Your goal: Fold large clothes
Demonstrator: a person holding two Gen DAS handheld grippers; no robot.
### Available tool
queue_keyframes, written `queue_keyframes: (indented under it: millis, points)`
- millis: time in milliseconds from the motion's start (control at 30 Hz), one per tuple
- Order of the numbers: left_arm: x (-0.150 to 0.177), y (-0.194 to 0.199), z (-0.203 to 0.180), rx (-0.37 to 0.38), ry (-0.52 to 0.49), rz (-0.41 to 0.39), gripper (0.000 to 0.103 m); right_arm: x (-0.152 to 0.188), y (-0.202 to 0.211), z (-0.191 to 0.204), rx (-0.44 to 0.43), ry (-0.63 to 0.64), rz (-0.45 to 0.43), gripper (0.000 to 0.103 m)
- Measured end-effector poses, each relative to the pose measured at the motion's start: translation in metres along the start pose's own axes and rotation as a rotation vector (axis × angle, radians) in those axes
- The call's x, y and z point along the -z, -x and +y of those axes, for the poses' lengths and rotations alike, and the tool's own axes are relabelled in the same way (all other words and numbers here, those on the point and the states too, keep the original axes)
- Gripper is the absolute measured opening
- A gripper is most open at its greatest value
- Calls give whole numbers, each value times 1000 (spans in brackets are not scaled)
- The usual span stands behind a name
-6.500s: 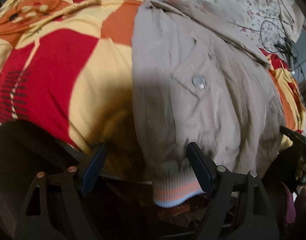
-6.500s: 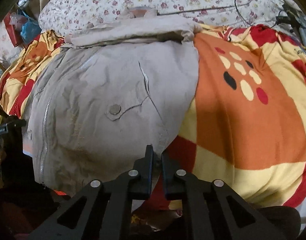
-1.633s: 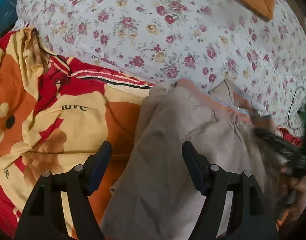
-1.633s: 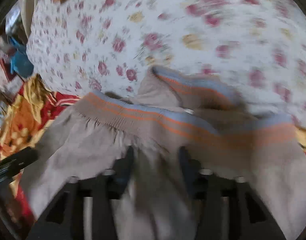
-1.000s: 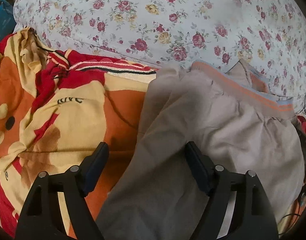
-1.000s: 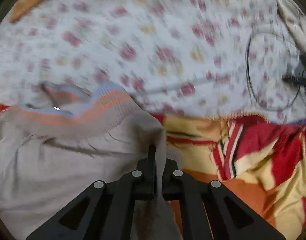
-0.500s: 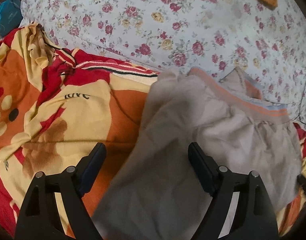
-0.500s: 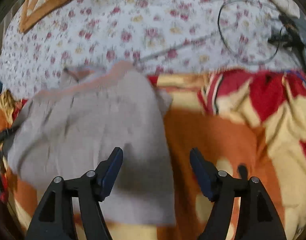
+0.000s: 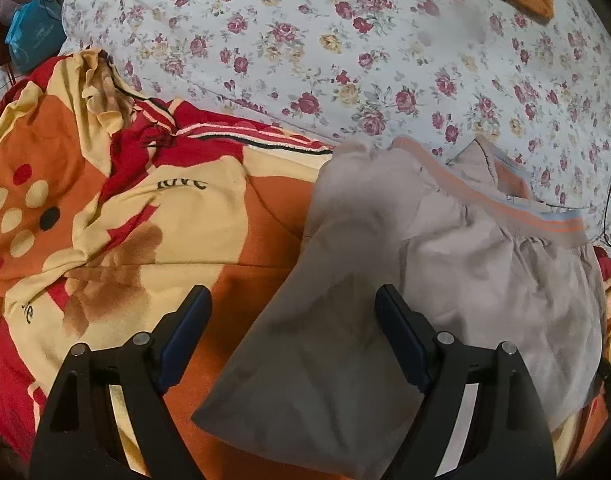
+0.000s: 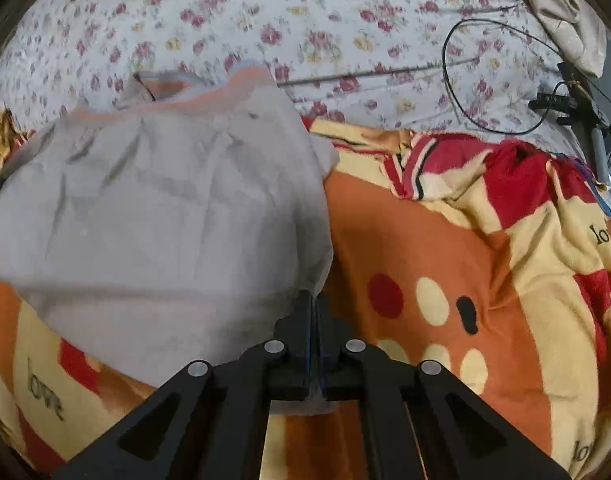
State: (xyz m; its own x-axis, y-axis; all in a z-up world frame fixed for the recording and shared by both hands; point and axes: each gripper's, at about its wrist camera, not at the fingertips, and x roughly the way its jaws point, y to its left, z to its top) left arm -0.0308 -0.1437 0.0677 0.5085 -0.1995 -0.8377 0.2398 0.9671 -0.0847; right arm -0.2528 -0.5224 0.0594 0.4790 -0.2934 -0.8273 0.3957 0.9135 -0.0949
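Observation:
A beige jacket (image 9: 445, 280) lies folded over on an orange, red and yellow blanket, its striped ribbed hem (image 9: 517, 208) at the far edge. My left gripper (image 9: 293, 312) is open and hovers over the jacket's near left part, holding nothing. In the right wrist view the jacket (image 10: 157, 216) lies to the left. My right gripper (image 10: 314, 308) is shut at the jacket's right near edge; whether cloth is pinched between the pads cannot be told.
A floral quilt (image 9: 345, 40) lies beyond the jacket. The patterned blanket (image 10: 465, 280) covers the bed on both sides. A black cable (image 10: 485, 80) and a small device (image 10: 565, 104) lie at the far right. A blue bag (image 9: 29, 36) sits far left.
The right gripper has shut from open and now sits at the jacket's right edge. The jacket's lower part was folded up earlier. The left gripper stayed open and barely moved.

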Motion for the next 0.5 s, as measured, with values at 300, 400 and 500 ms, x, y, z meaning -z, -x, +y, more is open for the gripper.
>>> queue_keyframes:
  millis: [300, 400, 500]
  points:
    - [1, 25, -9, 37, -17, -44, 84, -8, 56, 19, -89, -66, -142, 44]
    - [6, 33, -17, 55, -34, -47, 84, -21, 60, 54, -219, 6, -136, 42]
    - [13, 36, -22, 62, -49, -42, 84, -34, 49, 93, -326, 77, -109, 39]
